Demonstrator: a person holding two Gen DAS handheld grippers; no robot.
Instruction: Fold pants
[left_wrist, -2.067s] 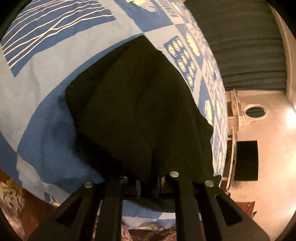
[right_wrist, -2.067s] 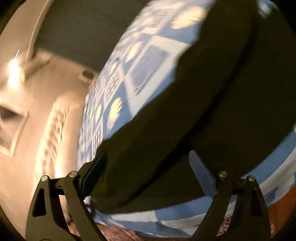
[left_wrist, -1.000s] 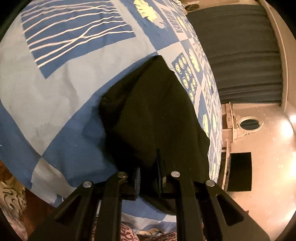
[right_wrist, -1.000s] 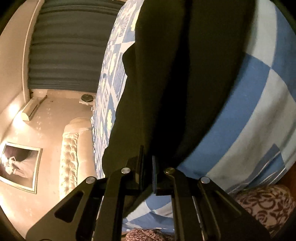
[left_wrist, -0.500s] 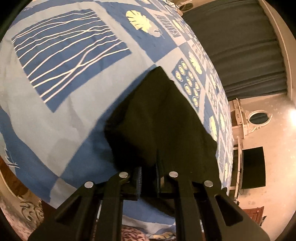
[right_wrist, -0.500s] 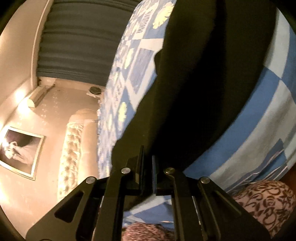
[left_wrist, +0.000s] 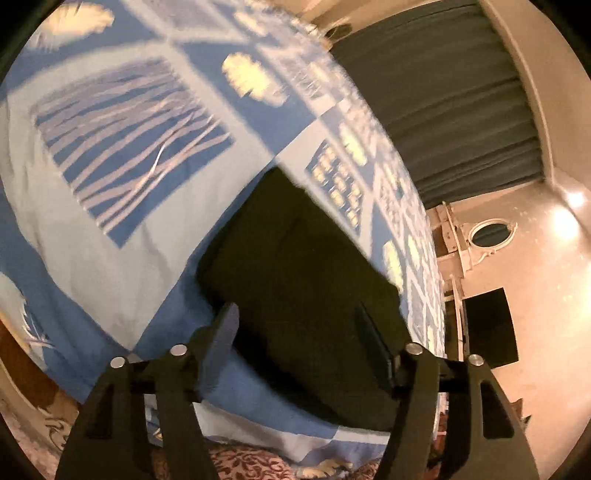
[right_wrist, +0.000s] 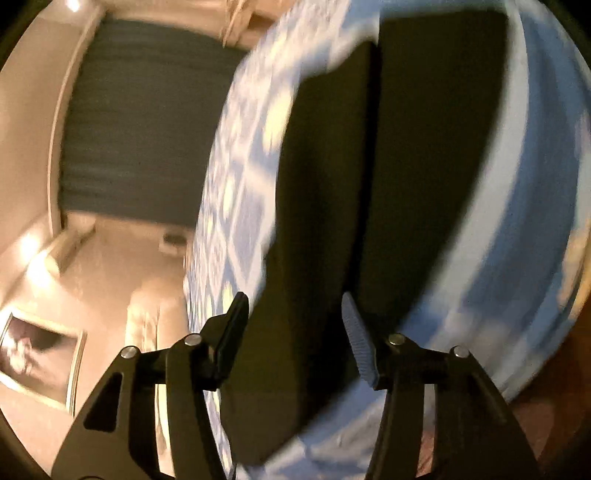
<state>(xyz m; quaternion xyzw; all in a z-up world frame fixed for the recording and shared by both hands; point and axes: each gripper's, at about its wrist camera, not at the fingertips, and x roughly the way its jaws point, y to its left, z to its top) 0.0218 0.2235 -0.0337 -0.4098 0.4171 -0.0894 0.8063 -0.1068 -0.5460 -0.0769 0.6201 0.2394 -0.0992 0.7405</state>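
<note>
1 pants (left_wrist: 303, 280), black, folded, lying flat. 1 bedspread (left_wrist: 110, 229), blue patchwork print. 2 grippers: left (left_wrist: 297, 332), right (right_wrist: 293, 325), 2 fingers each, jaws of both opening, nothing pressed between them. 1 curtain (left_wrist: 443, 92), dark. 1 oval mirror (left_wrist: 489, 233). 1 framed picture (right_wrist: 37, 358). 1 headboard (right_wrist: 147, 317), tufted. 2 wall lights (left_wrist: 561, 214) seen by left wrist.

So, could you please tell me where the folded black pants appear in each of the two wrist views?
Left wrist view: the black pants lie at centre and lower centre on the blue patterned bedspread, reaching down between the claw's fingers.
Right wrist view: they fill the centre and upper right.
Shared landmark: the dark pleated curtain, upper right in the left view and upper left in the right view.
</note>
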